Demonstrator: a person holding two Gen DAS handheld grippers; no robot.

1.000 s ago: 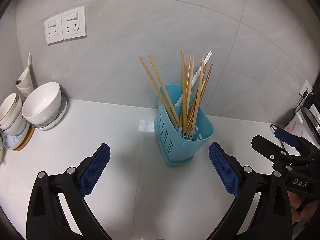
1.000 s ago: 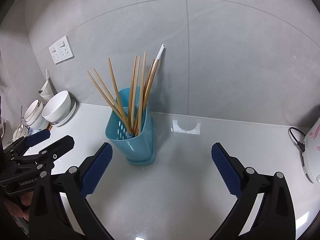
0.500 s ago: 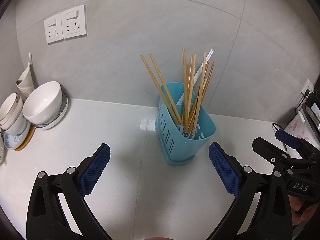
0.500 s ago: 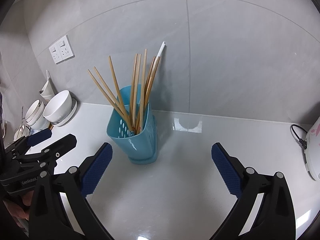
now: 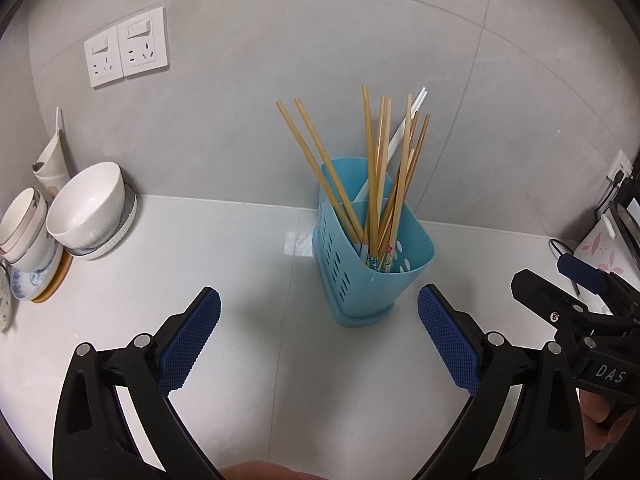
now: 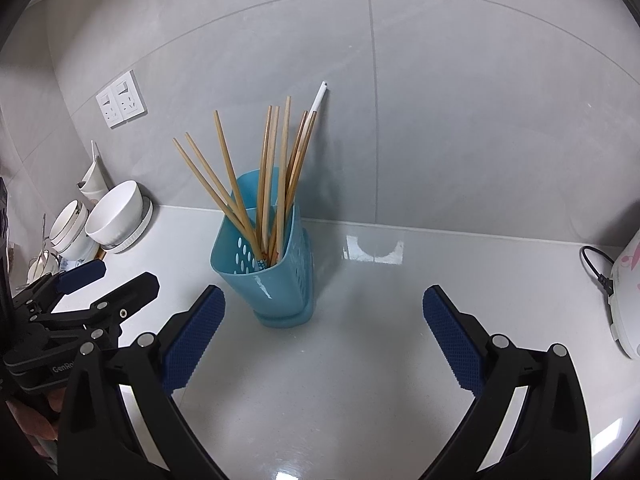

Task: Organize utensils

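A blue perforated utensil holder (image 5: 368, 276) (image 6: 276, 284) stands upright on the white counter near the back wall. Several wooden chopsticks (image 5: 376, 168) (image 6: 268, 176) and a white straw-like stick (image 5: 404, 128) (image 6: 318, 100) stand in it. My left gripper (image 5: 320, 320) is open and empty, a little in front of the holder. My right gripper (image 6: 324, 316) is open and empty, in front of the holder and to its right. Each gripper shows at the edge of the other's view: the right gripper (image 5: 556, 280) and the left gripper (image 6: 120, 280).
White bowls (image 5: 88, 204) (image 6: 116, 216) and stacked cups and plates (image 5: 24, 240) stand at the left by the wall. Wall sockets (image 5: 126, 52) sit above them. A white appliance with a black cable (image 6: 624, 288) stands at the right edge.
Both grippers have drifted slightly; the holder sits a little further right in both views. Nothing was taken or let go.
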